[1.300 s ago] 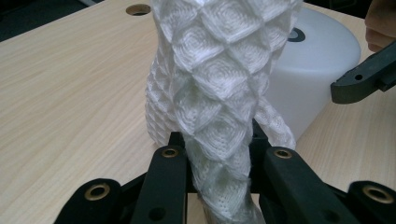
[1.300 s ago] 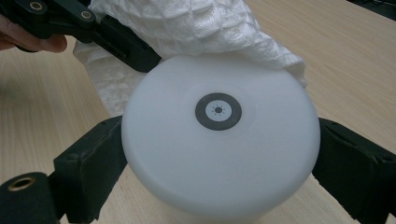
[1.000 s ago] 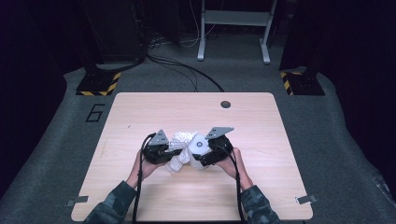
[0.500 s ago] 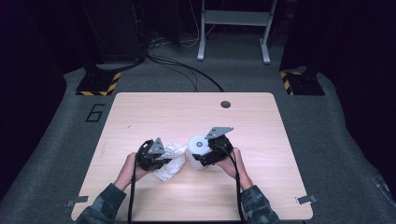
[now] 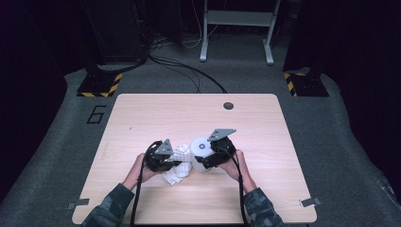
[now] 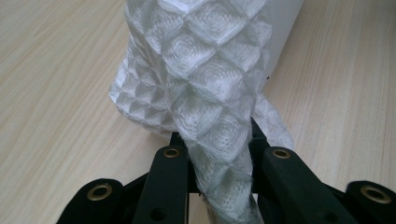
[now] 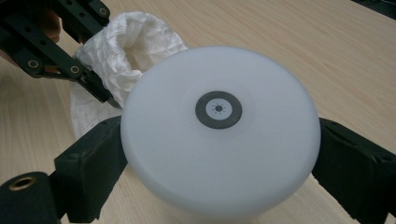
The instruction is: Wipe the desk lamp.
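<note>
A white cylinder [image 5: 201,146] with a flat round top and a small grey ring at its centre stands on the wooden table [image 5: 189,113]. My right gripper [image 5: 206,160] is shut on it. In the right gripper view its black pads [image 7: 93,158] press on both sides of the cylinder [image 7: 219,140]. A white quilted cloth [image 5: 176,175] lies crumpled just left of the cylinder. My left gripper [image 5: 177,163] is shut on that cloth. In the left gripper view the cloth [image 6: 205,93] rises bunched from between the jaws of the left gripper [image 6: 219,154], with the cylinder [image 6: 285,28] behind it.
A round dark hole [image 5: 228,105] sits near the table's far edge. On the floor beyond are two black stands with striped bases [image 5: 97,87], cables [image 5: 189,71], a metal frame [image 5: 236,19] and a painted 6 [image 5: 96,115].
My left gripper has shifted a little toward the near edge and dragged the cloth off the cylinder's side. The right gripper and the cylinder have stayed put.
</note>
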Demonstrator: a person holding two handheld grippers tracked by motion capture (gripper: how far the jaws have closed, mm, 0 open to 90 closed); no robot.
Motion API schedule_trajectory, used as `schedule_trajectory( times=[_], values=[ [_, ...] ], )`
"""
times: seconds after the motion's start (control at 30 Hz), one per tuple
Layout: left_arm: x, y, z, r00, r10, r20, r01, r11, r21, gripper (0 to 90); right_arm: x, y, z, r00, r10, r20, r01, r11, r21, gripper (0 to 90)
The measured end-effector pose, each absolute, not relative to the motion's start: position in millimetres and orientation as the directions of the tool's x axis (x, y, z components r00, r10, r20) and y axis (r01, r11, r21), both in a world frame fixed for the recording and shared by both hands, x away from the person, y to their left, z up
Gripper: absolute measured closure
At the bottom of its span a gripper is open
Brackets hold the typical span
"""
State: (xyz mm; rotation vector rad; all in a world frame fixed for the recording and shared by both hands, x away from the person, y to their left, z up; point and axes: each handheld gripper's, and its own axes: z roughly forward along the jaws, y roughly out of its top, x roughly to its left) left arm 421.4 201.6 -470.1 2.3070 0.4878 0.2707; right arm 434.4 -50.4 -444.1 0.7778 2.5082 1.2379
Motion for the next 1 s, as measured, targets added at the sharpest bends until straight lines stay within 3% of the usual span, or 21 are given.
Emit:
schedule_trajectory(
  times=[0.47,1.0],
  values=[
    [432,193,-474,0.901,0.433,0.025,0.273,-0.611,0.743,77.8,435,-49,-446,-0.825,0.565,0.025,0.366,0.5,0.785,8.5],
    [431,185,-494,0.909,0.417,-0.004,0.3,-0.648,0.701,78.1,435,-50,-446,-0.833,0.553,0.018,0.359,0.517,0.777,8.6]
  ],
)
